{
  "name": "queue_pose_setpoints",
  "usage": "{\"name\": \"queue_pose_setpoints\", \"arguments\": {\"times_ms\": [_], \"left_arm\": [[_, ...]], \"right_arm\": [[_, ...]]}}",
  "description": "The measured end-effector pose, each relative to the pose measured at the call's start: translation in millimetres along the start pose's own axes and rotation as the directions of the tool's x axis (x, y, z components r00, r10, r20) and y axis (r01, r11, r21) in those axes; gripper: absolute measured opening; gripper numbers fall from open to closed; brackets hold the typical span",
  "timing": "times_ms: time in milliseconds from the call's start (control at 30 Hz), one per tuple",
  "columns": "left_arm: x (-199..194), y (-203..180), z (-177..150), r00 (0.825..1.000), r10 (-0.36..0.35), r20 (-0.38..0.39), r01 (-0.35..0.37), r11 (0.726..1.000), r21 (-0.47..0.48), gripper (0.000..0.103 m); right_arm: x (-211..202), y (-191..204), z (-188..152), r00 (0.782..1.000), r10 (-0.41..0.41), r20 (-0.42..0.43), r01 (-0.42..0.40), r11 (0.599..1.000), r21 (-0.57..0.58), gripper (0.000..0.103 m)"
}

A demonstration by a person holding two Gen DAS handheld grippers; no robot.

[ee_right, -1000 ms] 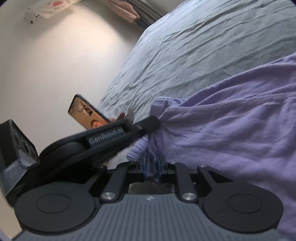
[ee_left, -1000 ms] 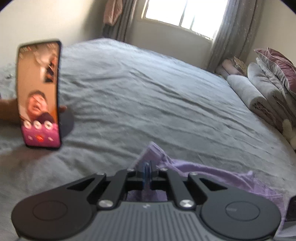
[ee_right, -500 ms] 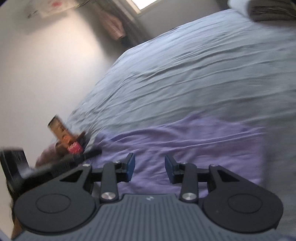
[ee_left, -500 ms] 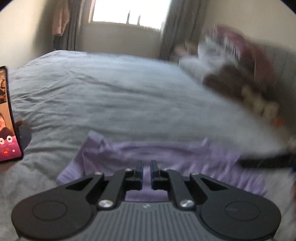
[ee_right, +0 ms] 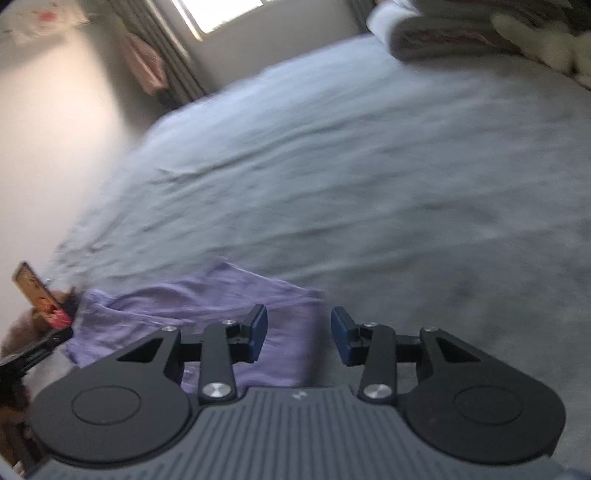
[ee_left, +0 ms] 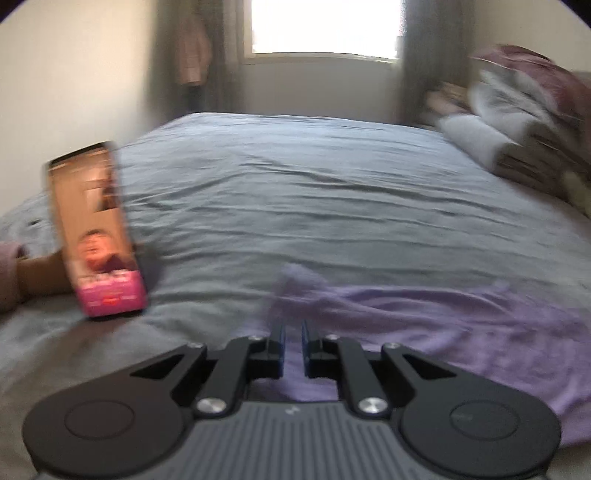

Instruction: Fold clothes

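Our left gripper (ee_left: 291,345) has its jaws only a narrow way apart and opening, and nothing is pressed between them; the pads hang over the near edge of the lilac garment (ee_left: 424,325). Our right gripper (ee_right: 298,336) shows a middling gap that is also opening, with nothing held; its left pad sits over the right end of the lilac garment (ee_right: 207,306) and its right pad over bare bedcover. The garment lies flat and a little wrinkled on the grey bedcover (ee_left: 314,192), at the near side of the bed. To the left of the garment, a hand (ee_left: 40,277) holds a phone (ee_left: 98,229) upright with the screen lit. Beyond the garment to the right, folded bedding and pillows (ee_left: 524,122) are stacked at the bed's end. Straight behind the garment, past the bed, a bright window (ee_left: 325,26) stands between grey curtains.
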State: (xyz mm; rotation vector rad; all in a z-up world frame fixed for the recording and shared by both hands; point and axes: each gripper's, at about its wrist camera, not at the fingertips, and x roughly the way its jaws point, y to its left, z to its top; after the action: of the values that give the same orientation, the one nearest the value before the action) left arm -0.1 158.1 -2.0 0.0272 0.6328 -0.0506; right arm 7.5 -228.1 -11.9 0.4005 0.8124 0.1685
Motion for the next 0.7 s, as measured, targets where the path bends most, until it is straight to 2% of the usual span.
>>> {"name": "queue_pose_setpoints", "arguments": {"times_ms": [100,167,200,233,300,367,433,500,567,700], "left_arm": [[-1,-32,-8,0.991,-0.128,-0.027,0.13,0.989,0.075,0.017],[-4,-56,-13,0.973,-0.229,-0.036,0.231,0.966,0.12,0.021],[-7,-67,-16,0.96,-0.278,-0.041,0.281,0.95,0.14,0.029],[-10,-79,-19,0.944,-0.325,-0.047,0.329,0.93,0.165,0.033],[-16,-104,-28,0.909,-0.411,-0.069,0.415,0.876,0.247,0.048],[-23,-129,-36,0.867,-0.488,-0.097,0.491,0.808,0.326,0.055],[-30,-145,-46,0.836,-0.537,-0.113,0.534,0.748,0.394,0.06],[-37,-156,-55,0.81,-0.572,-0.127,0.56,0.693,0.453,0.063],[-41,-163,-63,0.791,-0.595,-0.142,0.575,0.643,0.506,0.063],[-45,-170,-70,0.772,-0.616,-0.152,0.581,0.589,0.563,0.064]], "right_arm": [[9,-21,0,0.998,0.005,-0.055,-0.001,0.998,0.063,0.043],[13,-30,0,0.997,0.048,-0.065,-0.041,0.993,0.107,0.043],[15,-35,-1,0.995,0.07,-0.069,-0.06,0.99,0.129,0.043],[16,-36,0,0.994,0.087,-0.066,-0.078,0.988,0.135,0.043],[18,-37,1,0.992,0.11,-0.066,-0.101,0.987,0.126,0.043],[19,-39,2,0.988,0.135,-0.071,-0.126,0.985,0.118,0.043],[14,-47,4,0.979,0.177,-0.101,-0.163,0.978,0.129,0.043],[13,-54,7,0.962,0.228,-0.151,-0.207,0.968,0.143,0.043],[13,-66,4,0.932,0.297,-0.206,-0.253,0.943,0.217,0.043],[10,-86,-8,0.858,0.429,-0.284,-0.316,0.875,0.366,0.043]]}}
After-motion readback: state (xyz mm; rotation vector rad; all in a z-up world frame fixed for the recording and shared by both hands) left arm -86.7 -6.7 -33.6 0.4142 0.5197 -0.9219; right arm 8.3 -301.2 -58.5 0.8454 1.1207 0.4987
